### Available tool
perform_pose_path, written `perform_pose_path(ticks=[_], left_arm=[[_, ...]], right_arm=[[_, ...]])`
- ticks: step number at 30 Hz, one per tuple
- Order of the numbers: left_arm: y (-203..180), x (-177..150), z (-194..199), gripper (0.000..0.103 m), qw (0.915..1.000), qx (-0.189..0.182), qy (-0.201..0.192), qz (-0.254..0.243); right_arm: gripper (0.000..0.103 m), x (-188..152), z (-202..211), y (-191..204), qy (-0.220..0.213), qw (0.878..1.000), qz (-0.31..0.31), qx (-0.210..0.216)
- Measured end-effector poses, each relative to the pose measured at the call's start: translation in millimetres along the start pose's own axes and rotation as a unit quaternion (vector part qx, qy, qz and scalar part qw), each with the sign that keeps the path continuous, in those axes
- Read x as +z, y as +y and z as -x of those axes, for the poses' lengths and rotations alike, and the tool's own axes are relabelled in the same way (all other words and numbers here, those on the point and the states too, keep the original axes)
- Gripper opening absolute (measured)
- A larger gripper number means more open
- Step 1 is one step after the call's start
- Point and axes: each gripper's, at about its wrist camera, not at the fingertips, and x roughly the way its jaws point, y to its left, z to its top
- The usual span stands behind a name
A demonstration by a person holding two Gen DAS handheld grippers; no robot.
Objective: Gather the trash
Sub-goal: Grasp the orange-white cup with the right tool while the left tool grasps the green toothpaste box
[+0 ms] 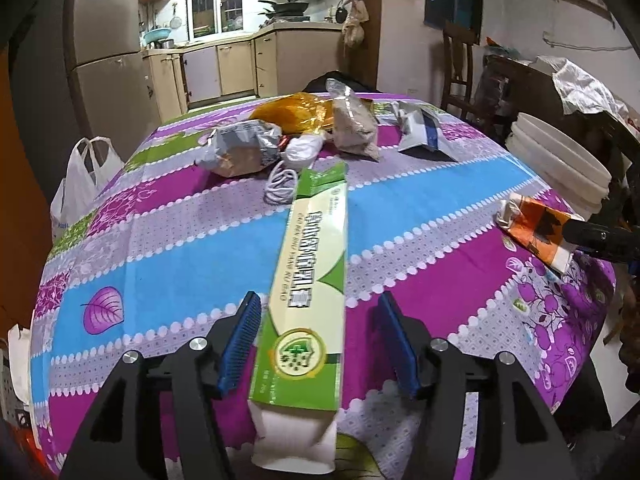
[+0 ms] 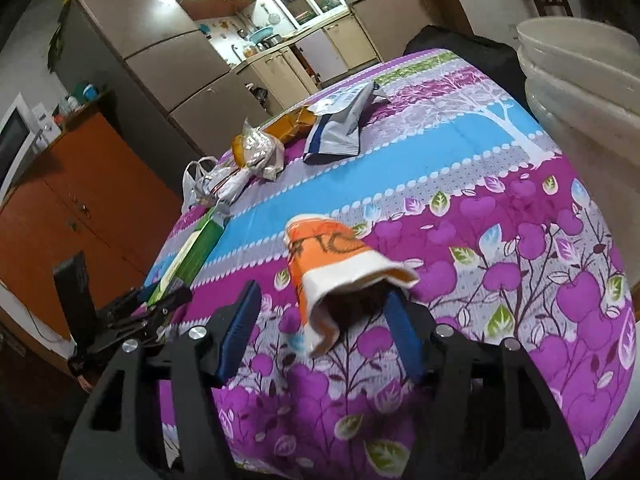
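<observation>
A long green-and-cream carton [image 1: 310, 284] is seen lying between the blue pads of the left gripper [image 1: 320, 344] on a table spread with a purple, blue and green patterned cloth [image 1: 168, 216]. The carton's long axis runs straight away from the fingers toward the table's far side, so it is straddled lengthwise; the jaws stand roughly half open, and a gap is visible on each side, so nothing is gripped. To the right, a crumpled orange-and-white paper cup [image 2: 340, 272] is found with its open mouth turned toward the right gripper [image 2: 322, 332]. Its rim lies against the right-hand pad, the other pad is well clear, and no clamping can be made out. Each piece is nearer to its own gripper. Farther along the table, a silver foil packet [image 1: 244, 148], a coiled white cable [image 1: 280, 186], an orange plastic bag [image 1: 298, 114], a clear bag of brownish contents [image 1: 356, 120] and a white-and-blue pouch [image 2: 340, 128] are left uncollected. Stacked white tubs [image 2: 580, 76] are seen at the table's right edge, a likely destination. Nothing blocks either closing.
</observation>
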Motion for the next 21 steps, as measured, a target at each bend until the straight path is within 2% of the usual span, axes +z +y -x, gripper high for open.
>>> perform_pose_path(ticks=[3, 7, 11, 13, 15, 21], left_arm=[[2, 0, -1, 0.059, 1.0, 0.007, 0.004, -0.005], [3, 0, -1, 0.051, 0.9999, 0.009, 0.004, -0.001], [2, 2, -2, 0.039, 0.9998, 0.016, 0.006, 0.002], [0, 3, -3, 0.038, 0.9997, 0.021, 0.01, 0.003], [-1, 4, -3, 0.038, 0.9996, 0.026, 0.012, 0.007], [-6, 5, -2, 0.037, 0.9978, 0.062, 0.017, 0.016]], right_arm=[[0.06, 4, -2, -8, -0.001, 1.0, -0.026, 0.017], [0.059, 6, -6, -6, -0.002, 0.999, -0.034, 0.035], [0.038, 8, -14, -6, 0.002, 0.998, -0.04, 0.047], [0.03, 7, -17, -6, 0.007, 0.998, -0.04, 0.047], [0.015, 7, -20, -6, 0.014, 0.998, -0.043, 0.052], [0.008, 4, -17, -5, 0.016, 0.998, -0.045, 0.048]])
